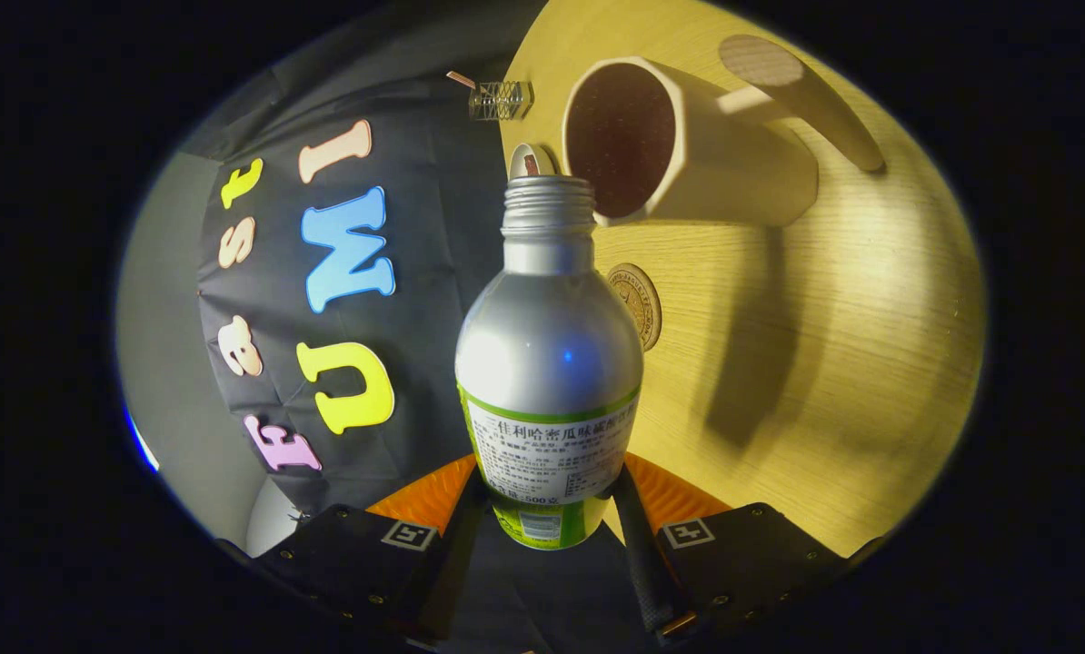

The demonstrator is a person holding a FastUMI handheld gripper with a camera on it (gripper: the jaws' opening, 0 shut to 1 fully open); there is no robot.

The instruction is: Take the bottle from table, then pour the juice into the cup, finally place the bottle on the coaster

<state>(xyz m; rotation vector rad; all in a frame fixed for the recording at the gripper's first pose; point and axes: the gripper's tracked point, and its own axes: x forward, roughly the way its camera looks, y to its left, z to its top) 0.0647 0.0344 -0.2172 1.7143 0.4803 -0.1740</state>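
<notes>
Bottle [549,363] is off the worktop [806,363] and held in the claw [550,509], so the first step looks done. It is tipped well over, its open threaded neck pointing at the dark mouth of the cup [679,145] just beyond, the neck's rim close to the cup's lip. Pouring therefore seems to be the step in hand. Whether any juice is running I cannot tell; no stream shows between neck and cup. The round coaster [638,304] lies on the worktop beyond the claw, partly behind the bottle's shoulder, with nothing on it, so setting the bottle there is left. Both fingers pinch the bottle's labelled lower body, narrowed to its width.
</notes>
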